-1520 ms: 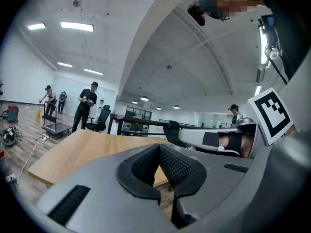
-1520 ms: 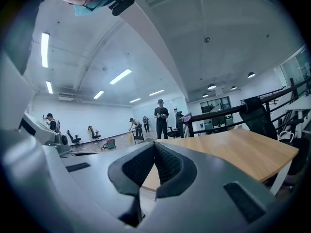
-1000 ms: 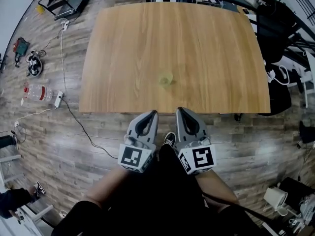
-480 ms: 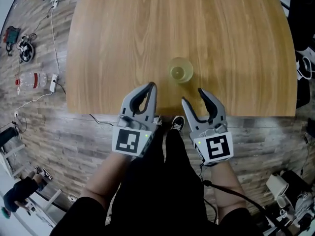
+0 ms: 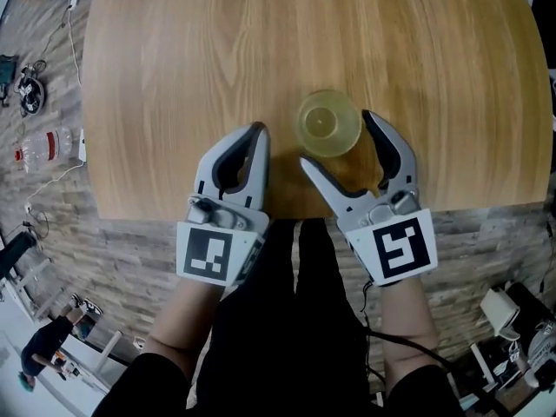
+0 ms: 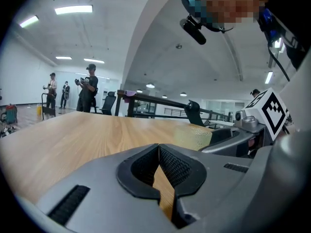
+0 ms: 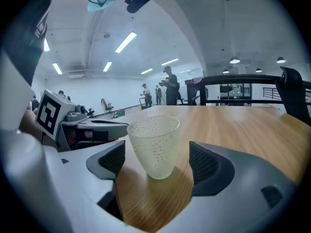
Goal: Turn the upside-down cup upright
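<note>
Left tongs closed and empty, over the worktop's near edge. Cup just inside that edge, between the opening right tongs, untouched. It stands narrow end down, seemingly mouth-up. No grasp made yet; any turning remains.

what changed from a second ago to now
Both grippers came forward from in front of the table's near edge toward the cup. The right gripper was shut; its fingers are now opening, with the cup between them and untouched. Nothing was taken hold of. The left gripper stayed shut and empty, and the cup stayed standing on the table.
</note>
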The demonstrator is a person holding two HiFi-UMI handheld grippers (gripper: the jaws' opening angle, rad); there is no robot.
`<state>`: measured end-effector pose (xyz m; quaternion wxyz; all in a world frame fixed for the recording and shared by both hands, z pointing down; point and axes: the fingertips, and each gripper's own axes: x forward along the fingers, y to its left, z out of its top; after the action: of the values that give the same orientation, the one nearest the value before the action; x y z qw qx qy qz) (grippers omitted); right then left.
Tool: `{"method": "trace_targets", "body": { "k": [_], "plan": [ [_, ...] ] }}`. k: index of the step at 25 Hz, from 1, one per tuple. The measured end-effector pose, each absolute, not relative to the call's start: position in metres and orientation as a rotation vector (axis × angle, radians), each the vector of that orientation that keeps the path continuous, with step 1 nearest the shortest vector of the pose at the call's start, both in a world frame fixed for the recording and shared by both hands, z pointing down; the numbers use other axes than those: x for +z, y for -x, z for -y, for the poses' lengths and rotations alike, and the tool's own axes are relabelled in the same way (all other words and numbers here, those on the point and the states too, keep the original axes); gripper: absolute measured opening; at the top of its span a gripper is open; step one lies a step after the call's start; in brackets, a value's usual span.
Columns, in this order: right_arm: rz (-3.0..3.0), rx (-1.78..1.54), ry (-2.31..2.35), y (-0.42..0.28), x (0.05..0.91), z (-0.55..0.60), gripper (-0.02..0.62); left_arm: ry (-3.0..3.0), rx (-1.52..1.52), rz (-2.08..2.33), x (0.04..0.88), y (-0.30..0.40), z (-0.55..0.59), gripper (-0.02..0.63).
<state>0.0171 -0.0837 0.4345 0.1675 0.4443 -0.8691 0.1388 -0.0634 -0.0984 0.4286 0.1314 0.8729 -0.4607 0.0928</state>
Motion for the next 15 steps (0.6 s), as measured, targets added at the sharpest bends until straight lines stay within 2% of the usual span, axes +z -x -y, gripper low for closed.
{"method": "trace_targets", "body": {
  "k": [4, 15],
  "plan": [
    [2.5, 0.37, -1.276, -0.01, 0.435, 0.099, 0.374, -2.55, 0.183, 1.332, 0.431, 0.063, 0.107, 0.009],
    [2.506, 0.251, -1.313, -0.004, 0.439, 0.122, 0.376, -2.516, 0.209, 1.312, 0.45, 0.063, 0.109, 0.009]
  ]
}}
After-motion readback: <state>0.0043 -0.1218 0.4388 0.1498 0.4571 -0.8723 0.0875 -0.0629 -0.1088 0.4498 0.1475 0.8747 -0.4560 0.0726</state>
